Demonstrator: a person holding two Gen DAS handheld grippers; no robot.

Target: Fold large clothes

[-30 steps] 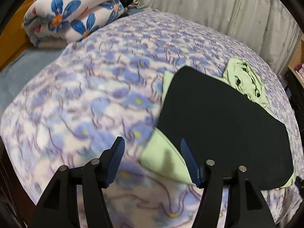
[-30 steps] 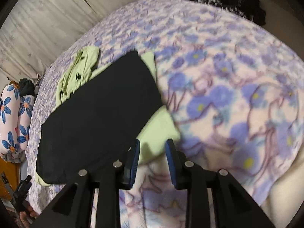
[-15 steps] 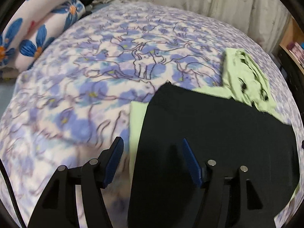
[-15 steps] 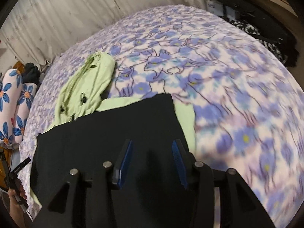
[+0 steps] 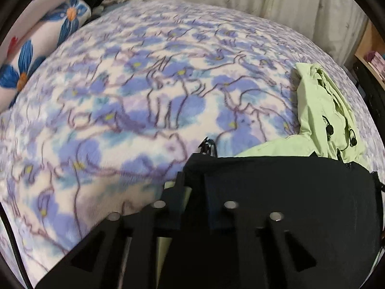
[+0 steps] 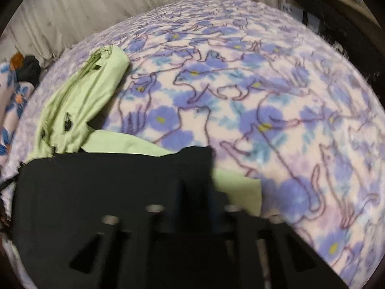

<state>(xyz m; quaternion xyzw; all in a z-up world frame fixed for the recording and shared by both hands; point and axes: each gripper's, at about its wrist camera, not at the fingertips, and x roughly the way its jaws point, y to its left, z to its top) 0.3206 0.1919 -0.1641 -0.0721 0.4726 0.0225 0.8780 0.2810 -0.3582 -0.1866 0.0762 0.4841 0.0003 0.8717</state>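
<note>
A light green jacket lies on the bed, its hood (image 5: 322,110) bunched at the far end; it also shows in the right wrist view (image 6: 81,101). A black fabric panel (image 5: 300,192) covers the jacket's body, also in the right wrist view (image 6: 96,183). My left gripper (image 5: 195,187) sits at the panel's left corner, fingers narrowed with black fabric between them. My right gripper (image 6: 197,190) sits at the panel's right corner, blurred, fingers dark against the fabric. A green edge (image 6: 240,192) shows beside it.
The bed has a purple flower-and-cat blanket (image 5: 144,96). A rolled floral quilt (image 5: 36,55) lies at the far left. A pale curtain (image 6: 96,7) hangs behind the bed. Shelves (image 6: 324,4) stand at the right side.
Both grippers have moved forward over the black panel to its far corners. The left gripper's fingers have narrowed. The garment edge now sits between the fingers of each gripper.
</note>
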